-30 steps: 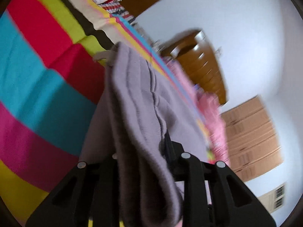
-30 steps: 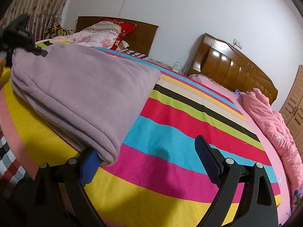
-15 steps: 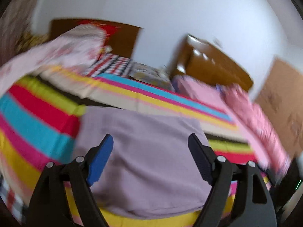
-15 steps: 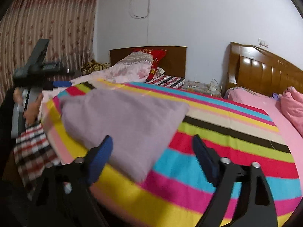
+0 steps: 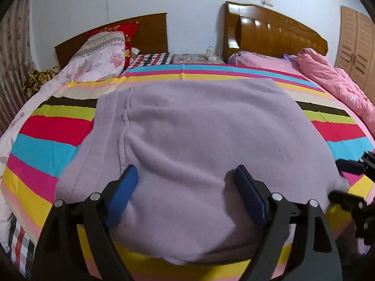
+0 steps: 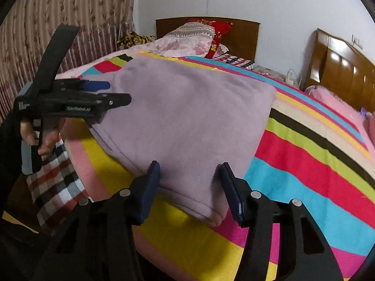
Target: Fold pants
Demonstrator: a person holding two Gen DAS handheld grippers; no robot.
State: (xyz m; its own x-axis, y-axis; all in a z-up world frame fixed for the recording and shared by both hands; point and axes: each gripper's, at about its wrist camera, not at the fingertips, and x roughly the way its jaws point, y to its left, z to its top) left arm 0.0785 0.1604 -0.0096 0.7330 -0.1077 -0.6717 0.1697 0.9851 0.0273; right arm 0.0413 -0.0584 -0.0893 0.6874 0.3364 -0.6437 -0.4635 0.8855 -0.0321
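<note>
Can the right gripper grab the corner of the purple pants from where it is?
Probably yes. The right gripper has its jaws apart, with the near corner of the folded purple pants right in front of them. Nothing lies between. The left gripper hangs open over the far edge, out of the way.

Both tools are matte black plastic frames, and the left gripper carries two blue rubber pads on angled arms with round silver screw heads along each arm. The right gripper matches it: blue pads, silver screws, forked black struts. Seen side-on from the right wrist camera, the left tool bears white "GenRobot.AI" lettering, a grey block at its rear and a grey trigger under the hand, with a black sleeve behind it.
</note>
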